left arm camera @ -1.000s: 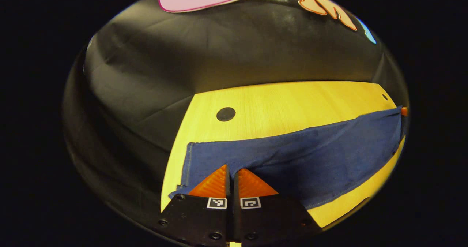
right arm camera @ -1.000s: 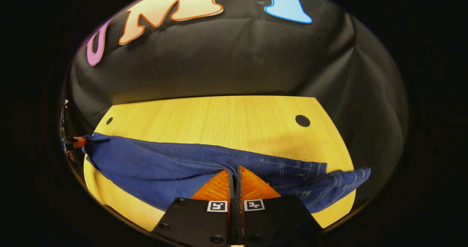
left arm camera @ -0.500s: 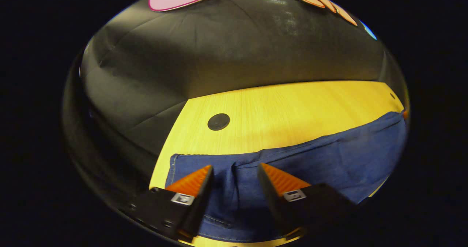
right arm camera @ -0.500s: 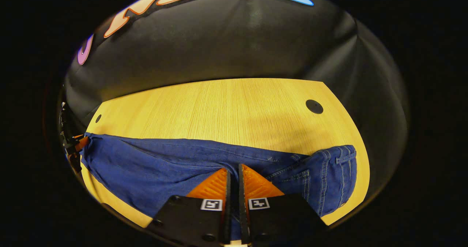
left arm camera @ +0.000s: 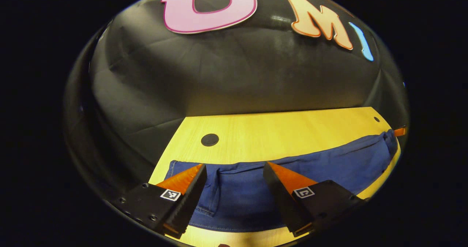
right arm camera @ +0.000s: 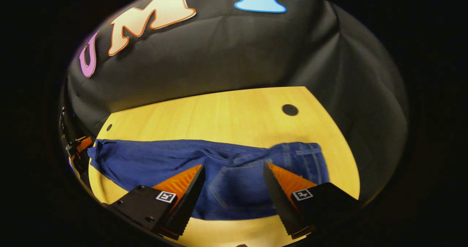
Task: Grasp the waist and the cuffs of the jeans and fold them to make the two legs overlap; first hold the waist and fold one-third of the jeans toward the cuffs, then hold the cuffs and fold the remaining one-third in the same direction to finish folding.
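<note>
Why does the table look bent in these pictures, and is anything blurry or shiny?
In the left gripper view the fisheye lens bows the table edge, and the wall cloth shows a soft sheen. In the right gripper view the jeans look slightly smeared at the waist end, the table curves likewise, and light falls brightest mid-table.

table (left arm camera: 292,130): light wood, bare far side | round black cap (left arm camera: 210,139): on tabletop
</note>
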